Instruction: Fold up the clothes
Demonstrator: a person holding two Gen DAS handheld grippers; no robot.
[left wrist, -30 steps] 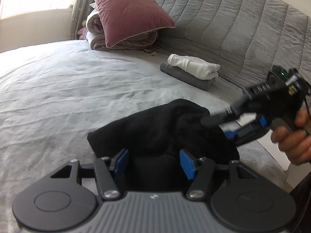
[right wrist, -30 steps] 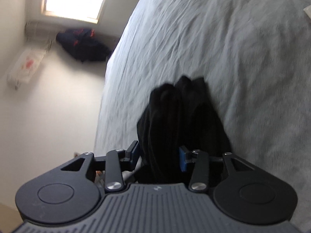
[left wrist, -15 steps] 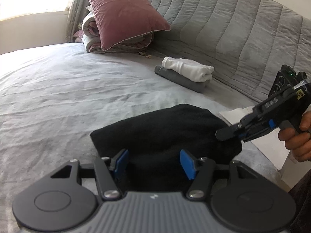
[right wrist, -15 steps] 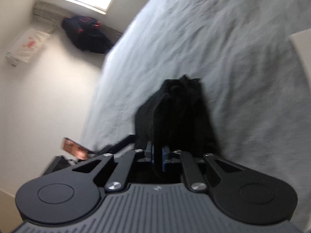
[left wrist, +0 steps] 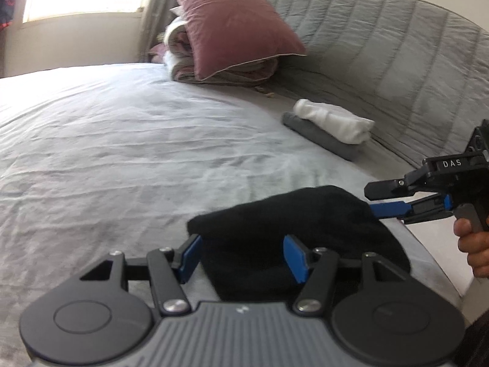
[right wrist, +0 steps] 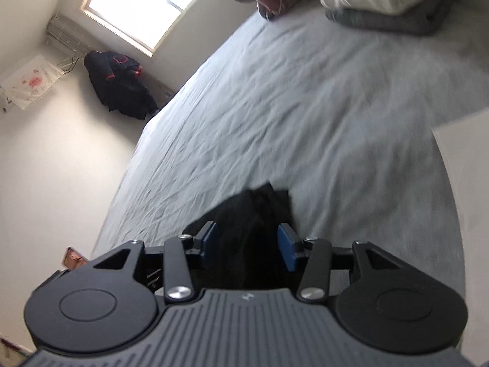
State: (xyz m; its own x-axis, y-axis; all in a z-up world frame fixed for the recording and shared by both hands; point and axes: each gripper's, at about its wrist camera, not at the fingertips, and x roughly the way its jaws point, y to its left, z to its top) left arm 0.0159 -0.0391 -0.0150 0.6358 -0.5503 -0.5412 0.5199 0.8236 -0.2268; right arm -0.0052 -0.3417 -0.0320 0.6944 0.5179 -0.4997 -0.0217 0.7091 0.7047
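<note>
- Left wrist view shows us the black garment [left wrist: 299,232] lying folded into a compact bundle near the edge of the bed [left wrist: 122,153], the place where we judge a finished fold is being set down.
- Our left tool [left wrist: 241,253] hangs just over the near side of that bundle, jaws fairly wide, blue pads not pressing the cloth; we read this as steadying room, not a grip.
- Our right tool [left wrist: 379,200] sits at the garment's far right end, held by a hand [left wrist: 472,244]. Its jaws are opening, and the right wrist view shows black cloth between the pads [right wrist: 287,250] without either one pinching it, so we take it as letting go of the fold.
- Beyond it, a folded white garment [left wrist: 333,120] rests on a folded grey garment [left wrist: 318,136] near the quilted grey cover [left wrist: 397,61], which looks like the pile of finished pieces.
- A mauve pillow [left wrist: 235,21] tops folded bedding [left wrist: 183,58] at the head.
- White letters "DAS" [left wrist: 452,163] read on the right tool's body; we make out no other writing.
</note>
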